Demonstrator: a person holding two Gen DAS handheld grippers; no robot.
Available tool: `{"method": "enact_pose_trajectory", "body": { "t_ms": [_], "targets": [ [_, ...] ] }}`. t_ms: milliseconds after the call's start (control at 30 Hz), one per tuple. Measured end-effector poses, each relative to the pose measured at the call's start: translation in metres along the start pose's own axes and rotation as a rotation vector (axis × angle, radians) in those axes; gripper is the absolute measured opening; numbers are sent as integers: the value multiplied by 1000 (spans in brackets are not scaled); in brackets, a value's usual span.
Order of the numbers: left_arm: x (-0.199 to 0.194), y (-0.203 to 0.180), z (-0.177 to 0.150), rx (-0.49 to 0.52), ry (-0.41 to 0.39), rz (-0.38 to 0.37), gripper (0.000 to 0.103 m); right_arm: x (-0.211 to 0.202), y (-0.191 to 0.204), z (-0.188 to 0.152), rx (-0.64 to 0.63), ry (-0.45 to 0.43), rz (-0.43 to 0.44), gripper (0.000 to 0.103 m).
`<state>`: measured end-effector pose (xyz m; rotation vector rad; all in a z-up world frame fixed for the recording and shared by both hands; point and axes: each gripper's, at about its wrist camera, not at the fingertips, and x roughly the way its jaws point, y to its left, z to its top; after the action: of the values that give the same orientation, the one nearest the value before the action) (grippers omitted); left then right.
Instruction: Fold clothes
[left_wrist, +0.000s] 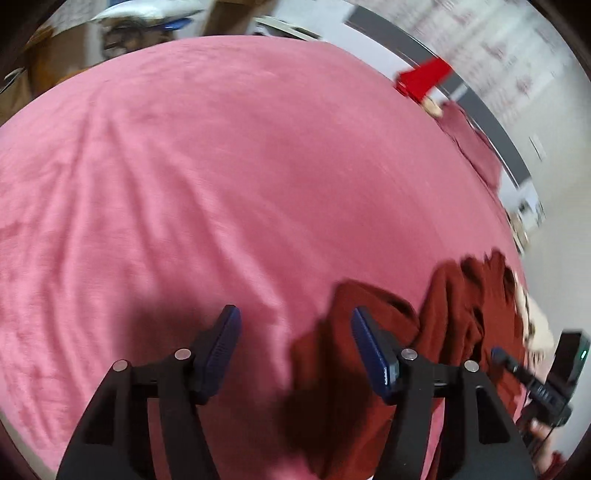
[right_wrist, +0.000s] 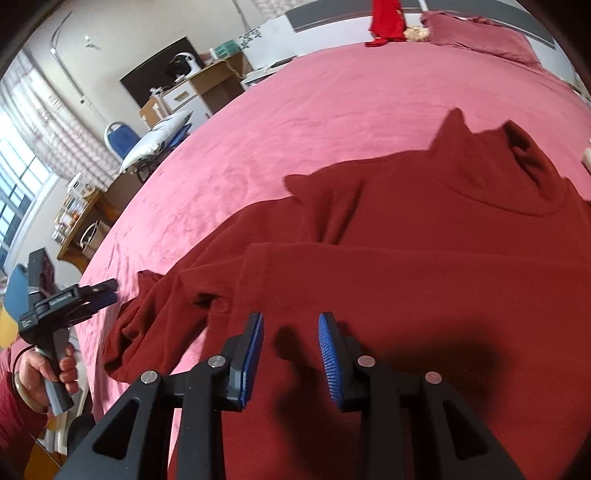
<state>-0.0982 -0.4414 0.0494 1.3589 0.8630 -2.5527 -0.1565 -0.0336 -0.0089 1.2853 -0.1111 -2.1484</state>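
I see the dark red sweater (right_wrist: 424, 266) spread on the bed (right_wrist: 295, 110), its pink cover (left_wrist: 184, 184) wrinkled, the collar toward the far pillow (right_wrist: 480, 33) and one side folded over the body. My right hand-held gripper (right_wrist: 290, 354) hovers over the folded part, jaws apart with nothing between them. My left hand-held gripper (left_wrist: 295, 350) hangs at the garment's edge, jaws wide and empty, over bare cover and a corner of cloth. In the right wrist view a hand (right_wrist: 44, 373) holds its handle.
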Motion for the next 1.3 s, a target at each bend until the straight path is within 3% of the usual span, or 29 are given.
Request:
{"method": "enact_pose_trajectory", "body": {
  "t_ms": [100, 167, 267, 333, 367, 400, 467, 700, 867, 1033, 1100, 1233, 1300],
  "targets": [
    [16, -18, -7, 97, 37, 27, 71, 1, 9, 1, -61, 3, -22, 31],
    [29, -30, -12, 179, 49, 100, 78, 6, 12, 1, -87, 12, -34, 31],
    [40, -44, -19, 286, 45, 183, 76, 11, 13, 0, -80, 24, -43, 31],
    [37, -45, -19, 303, 26, 187, 52, 12, 13, -1, -69, 26, -49, 31],
    [31, -40, -13, 277, 12, 167, 25, 11, 13, -1, -66, 25, -52, 31],
    [27, -33, -3, 243, 2, 148, 14, 10, 12, -1, -66, 19, -57, 31],
    [6, -13, 11, 148, -58, 116, 14, 5, 8, 0, -62, 7, -68, 31],
    [-87, 59, 56, -153, -393, 38, 14, -8, -13, 8, 21, -33, -99, 31],
    [-103, 88, 72, -226, -477, 5, 14, -3, -19, 12, 43, -44, -82, 31],
    [-110, 106, 73, -276, -555, -101, 14, 21, -7, 22, 27, -14, -31, 31],
    [-118, 104, 54, -263, -560, -112, 14, 37, 0, 26, 10, 26, -25, 31],
    [-103, 99, 50, -233, -459, -39, 16, 53, 7, 30, -44, 84, -69, 31],
    [-85, 102, 43, -251, -390, -9, 31, 39, 7, 31, -39, 27, -82, 31]
  ]
}}
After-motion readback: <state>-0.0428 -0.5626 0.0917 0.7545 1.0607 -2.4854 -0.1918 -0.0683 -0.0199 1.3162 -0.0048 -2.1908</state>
